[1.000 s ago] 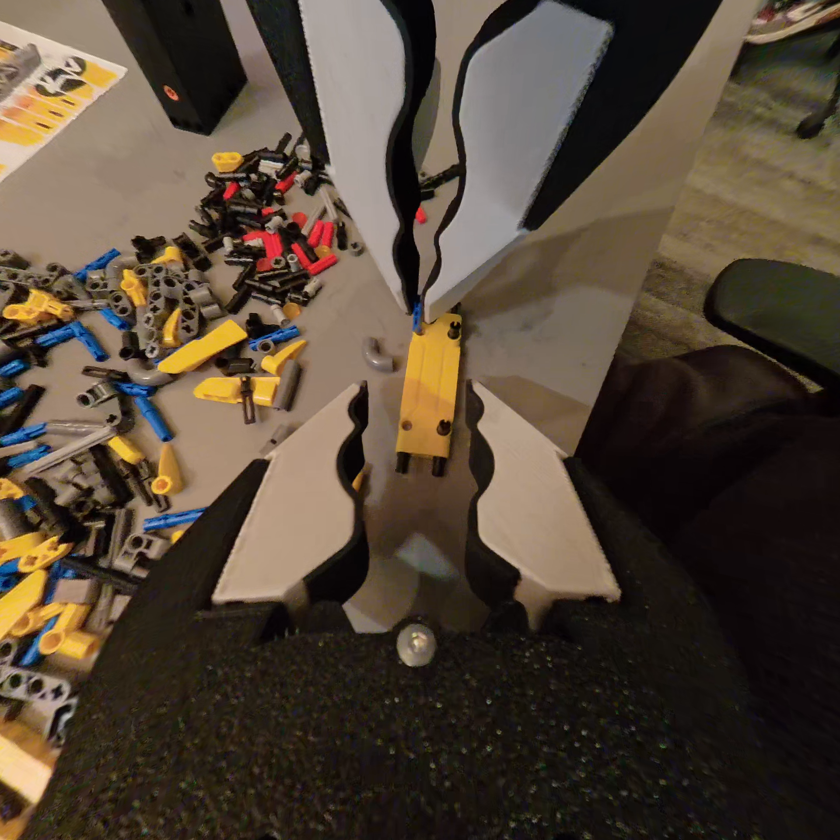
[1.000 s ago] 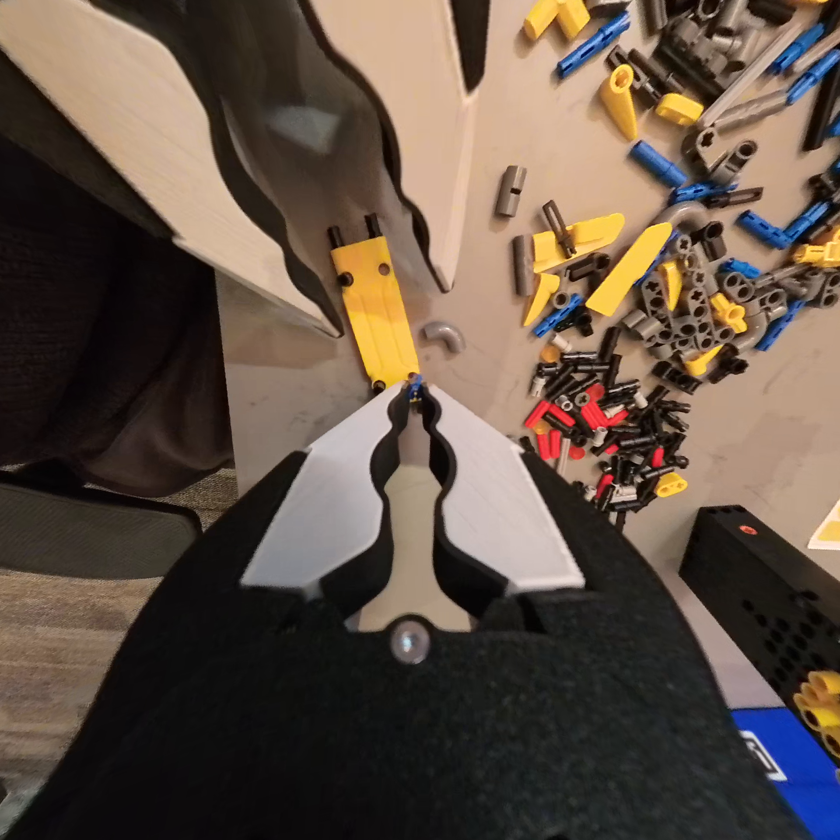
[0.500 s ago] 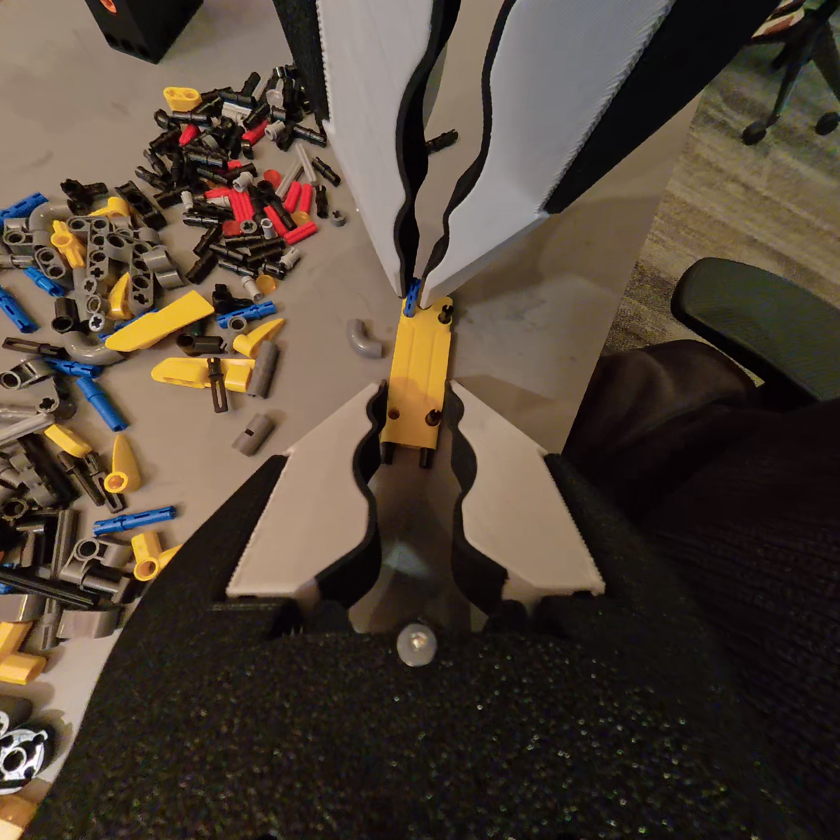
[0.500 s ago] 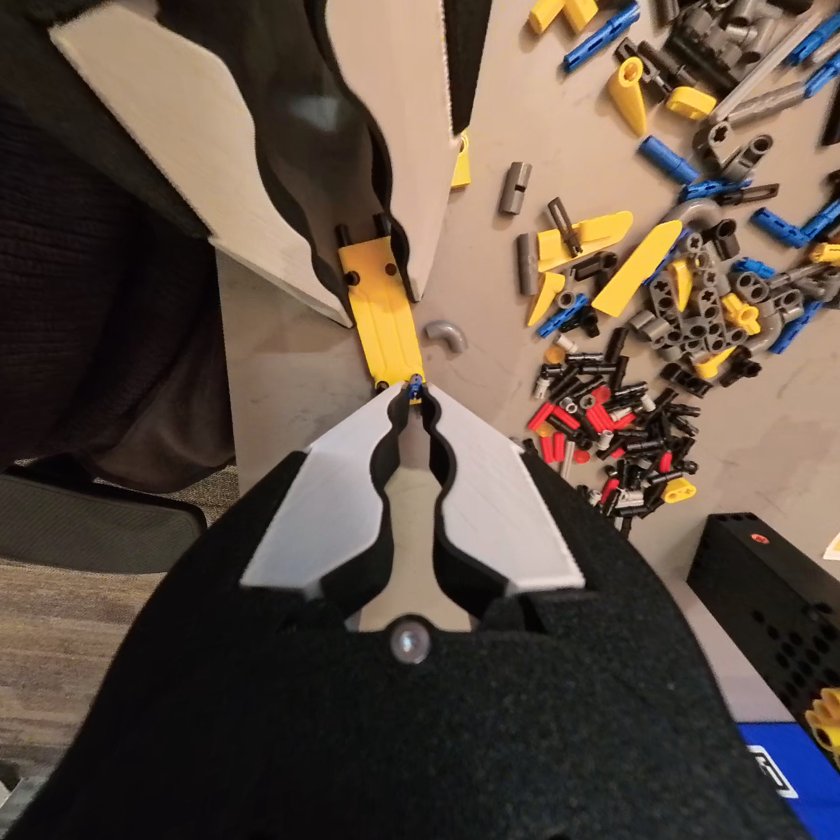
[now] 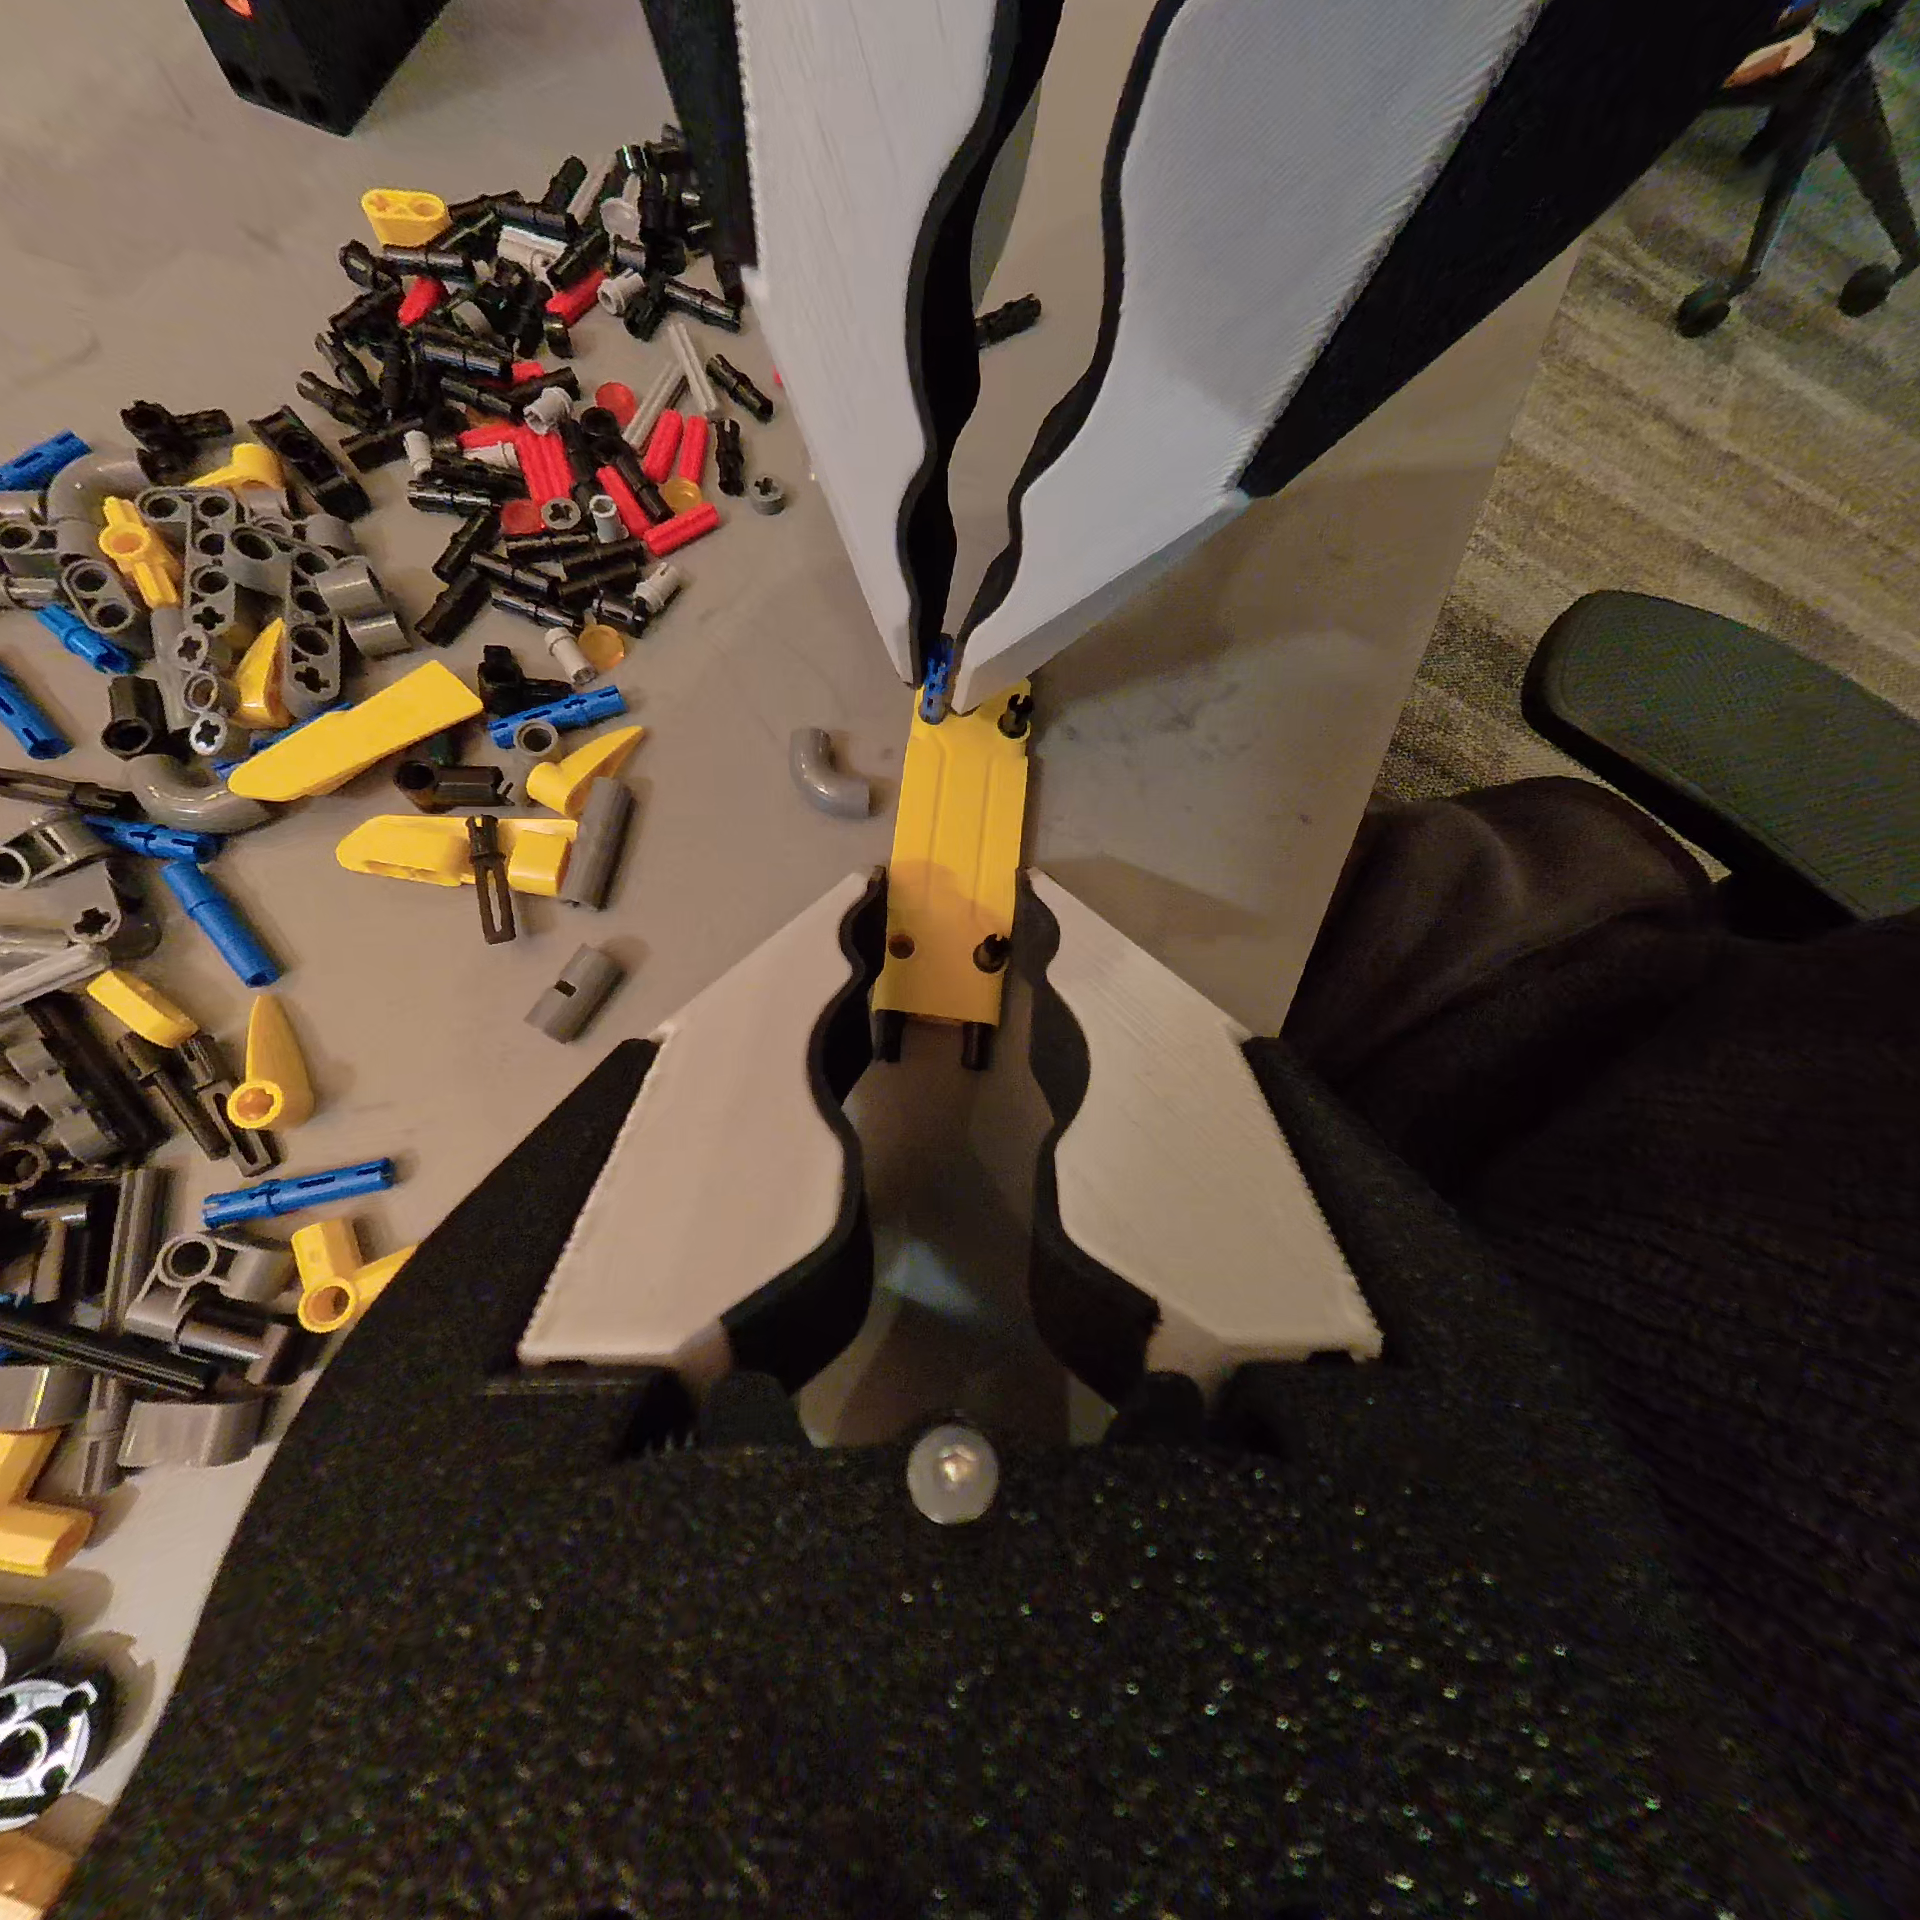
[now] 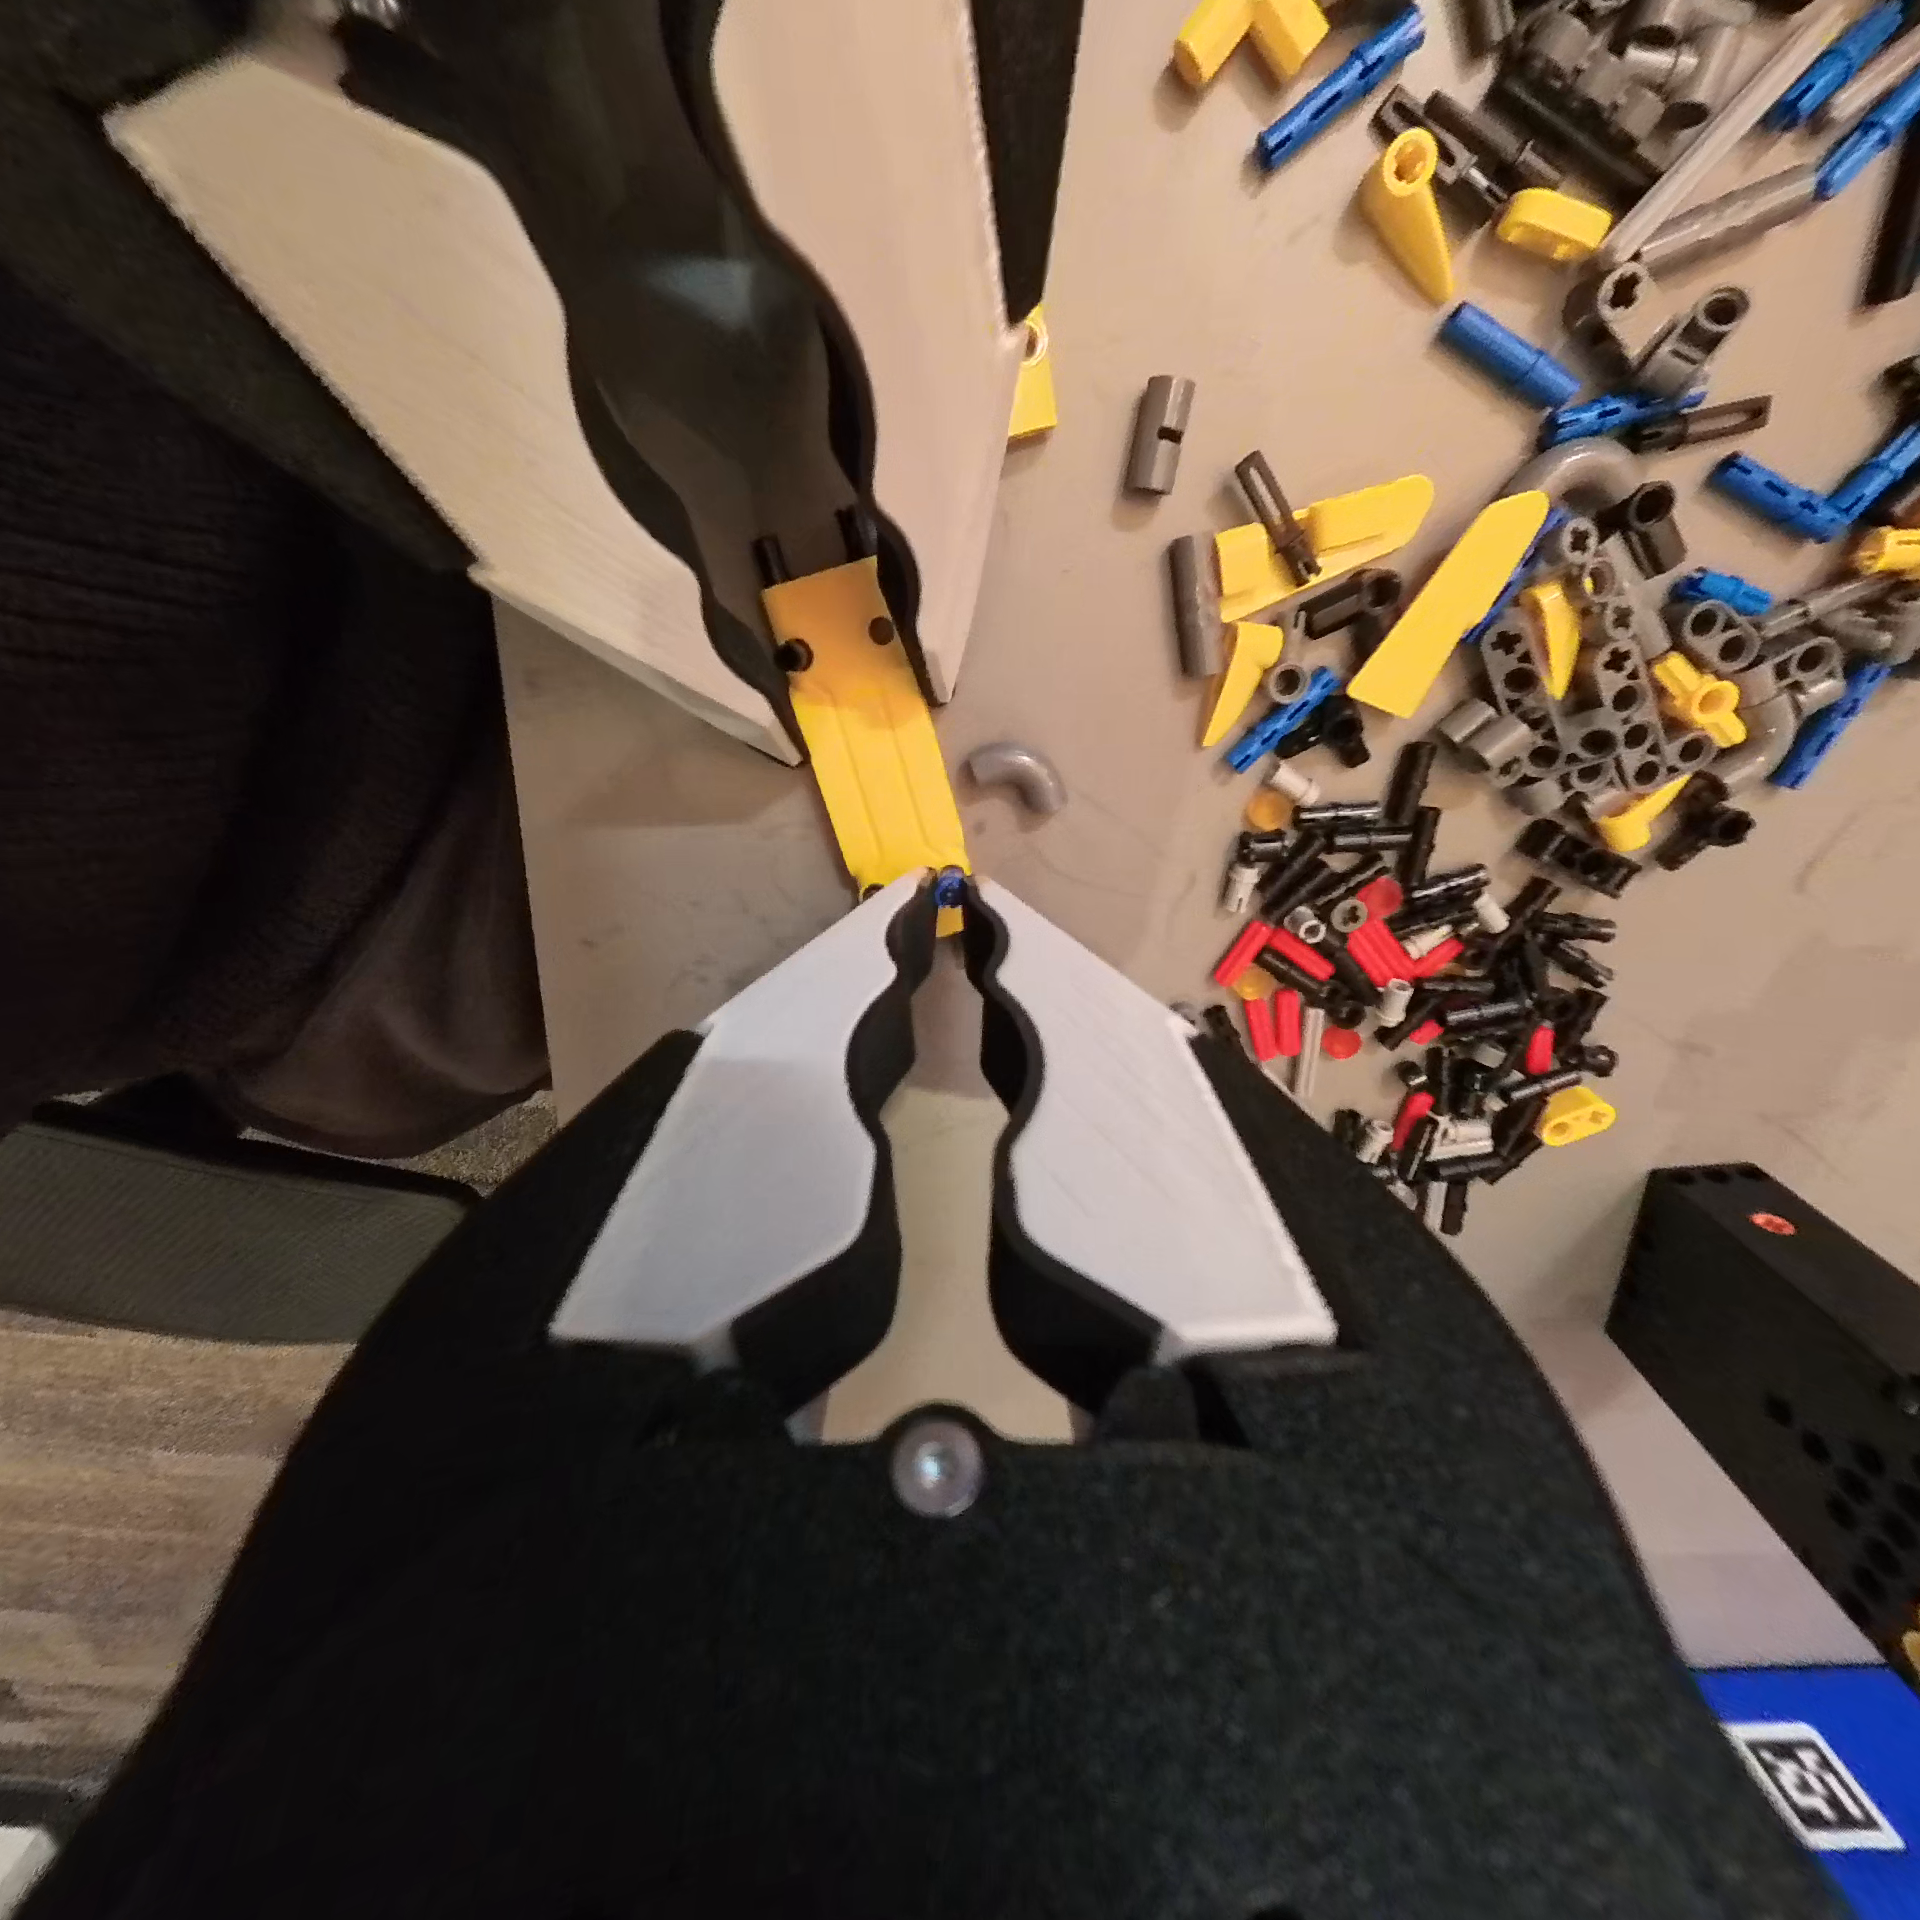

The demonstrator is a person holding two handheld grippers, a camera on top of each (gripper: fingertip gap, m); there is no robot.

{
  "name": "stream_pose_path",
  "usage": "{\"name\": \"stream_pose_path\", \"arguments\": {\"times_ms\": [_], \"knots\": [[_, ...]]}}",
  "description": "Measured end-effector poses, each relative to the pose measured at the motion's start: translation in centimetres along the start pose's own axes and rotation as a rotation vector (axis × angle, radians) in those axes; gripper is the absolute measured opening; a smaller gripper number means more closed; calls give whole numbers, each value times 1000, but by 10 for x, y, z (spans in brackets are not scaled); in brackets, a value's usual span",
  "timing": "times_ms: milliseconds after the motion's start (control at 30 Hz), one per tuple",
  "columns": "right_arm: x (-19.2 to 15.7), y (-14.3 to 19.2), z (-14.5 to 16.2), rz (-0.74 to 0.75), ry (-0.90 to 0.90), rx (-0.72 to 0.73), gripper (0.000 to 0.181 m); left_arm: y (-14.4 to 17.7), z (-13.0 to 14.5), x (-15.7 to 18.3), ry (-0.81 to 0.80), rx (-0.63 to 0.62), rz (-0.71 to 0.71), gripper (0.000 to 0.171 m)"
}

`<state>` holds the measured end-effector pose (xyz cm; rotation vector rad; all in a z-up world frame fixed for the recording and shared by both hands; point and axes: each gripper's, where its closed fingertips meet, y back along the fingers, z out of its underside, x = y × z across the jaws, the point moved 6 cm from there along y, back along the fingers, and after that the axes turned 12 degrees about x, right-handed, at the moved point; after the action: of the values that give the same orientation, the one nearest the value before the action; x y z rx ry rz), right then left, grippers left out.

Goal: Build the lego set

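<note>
Two handheld grippers meet over a yellow plastic panel (image 5: 961, 831) at the edge of a grey table (image 5: 748, 935).

The left gripper (image 5: 951, 914) has its fingers pressed against both long sides of the panel's near end, pinching it just above the table. The right gripper (image 6: 945, 899), facing it from the far end, is nearly closed on a small blue pin (image 6: 947, 885), whose tip sits at a corner hole of the panel. A small grey elbow piece (image 5: 826, 774) lies just beside the panel. A loose spread of black, red, grey, blue and yellow building pieces (image 5: 436, 582) covers the table further away, with a black box (image 6: 1787, 1351) near the pile. A black chair armrest (image 5: 1725, 748) shows beyond the table's edge.
</note>
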<state>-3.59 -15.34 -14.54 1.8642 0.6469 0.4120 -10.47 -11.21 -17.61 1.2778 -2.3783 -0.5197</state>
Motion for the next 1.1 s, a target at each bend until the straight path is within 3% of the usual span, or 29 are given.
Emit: {"name": "stream_pose_path", "arguments": {"times_ms": [200,533,933,1000,1100], "knots": [[0,1,4,-9,-4,51,4,0,0,0,4,0,2,24],[-2,-5,9,-40,224,56,4,0,0,0,8,-1,9,24],[2,-5,12,-80,18,95,6,0,0,2,-4,4,19,25],[3,-6,15,-26,9,116,22,3,-4,4,5,48,43,25],[-1,4,12,8,-8,225,24,13,-13,5,27,144,71,26]]}}
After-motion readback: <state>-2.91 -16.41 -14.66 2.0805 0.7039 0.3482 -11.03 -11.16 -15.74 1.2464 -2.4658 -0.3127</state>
